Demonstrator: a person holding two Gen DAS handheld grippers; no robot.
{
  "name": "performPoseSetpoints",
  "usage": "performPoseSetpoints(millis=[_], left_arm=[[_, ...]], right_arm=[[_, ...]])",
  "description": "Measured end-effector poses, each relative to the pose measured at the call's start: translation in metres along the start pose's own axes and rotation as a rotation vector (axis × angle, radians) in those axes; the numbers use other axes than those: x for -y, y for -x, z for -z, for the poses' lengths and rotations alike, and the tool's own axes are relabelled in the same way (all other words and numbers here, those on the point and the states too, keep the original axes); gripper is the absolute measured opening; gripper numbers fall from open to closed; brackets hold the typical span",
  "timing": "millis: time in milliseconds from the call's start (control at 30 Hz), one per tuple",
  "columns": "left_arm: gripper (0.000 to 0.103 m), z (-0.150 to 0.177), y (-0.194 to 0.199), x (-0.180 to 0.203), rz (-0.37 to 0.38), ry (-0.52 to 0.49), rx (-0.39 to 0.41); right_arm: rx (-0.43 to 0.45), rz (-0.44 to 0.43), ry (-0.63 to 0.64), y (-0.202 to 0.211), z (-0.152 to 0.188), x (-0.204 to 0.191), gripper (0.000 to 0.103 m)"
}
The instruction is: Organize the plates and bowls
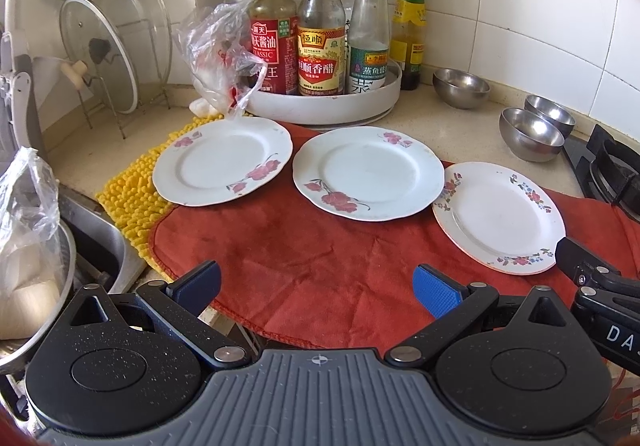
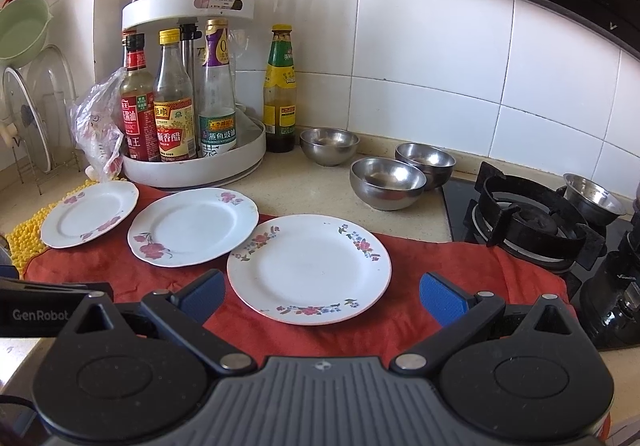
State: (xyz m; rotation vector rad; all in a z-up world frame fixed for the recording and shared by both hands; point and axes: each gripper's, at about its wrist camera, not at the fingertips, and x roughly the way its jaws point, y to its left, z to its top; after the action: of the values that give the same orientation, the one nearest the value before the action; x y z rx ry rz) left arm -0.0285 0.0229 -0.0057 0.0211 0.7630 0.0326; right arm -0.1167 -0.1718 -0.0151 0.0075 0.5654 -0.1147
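Across the red cloth mat [image 2: 460,258] lay three white floral china plates [image 2: 309,268], three steel bowls [image 2: 387,182] probably empty behind; my left tongs [image 1: 316,288] and right tongs [image 2: 322,296] hung agape, so I'd pinch the nearest rim shallowly.

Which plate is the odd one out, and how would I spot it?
Find the gas stove, then the red cloth beside it. Of three plates there, it is the nearest plate to the stove: small multicoloured flowers ring its rim, while the others carry large pink sprays.
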Motion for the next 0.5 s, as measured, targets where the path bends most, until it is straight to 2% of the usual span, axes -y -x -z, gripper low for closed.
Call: performPoseSetpoints(millis=[500], left_arm=[[0.103,-0.007,-0.022,0.030,0.032,-0.035,-0.037]], right_arm=[[-0.044,0.025,-0.029,-0.029,-0.003,0.033,0.103]])
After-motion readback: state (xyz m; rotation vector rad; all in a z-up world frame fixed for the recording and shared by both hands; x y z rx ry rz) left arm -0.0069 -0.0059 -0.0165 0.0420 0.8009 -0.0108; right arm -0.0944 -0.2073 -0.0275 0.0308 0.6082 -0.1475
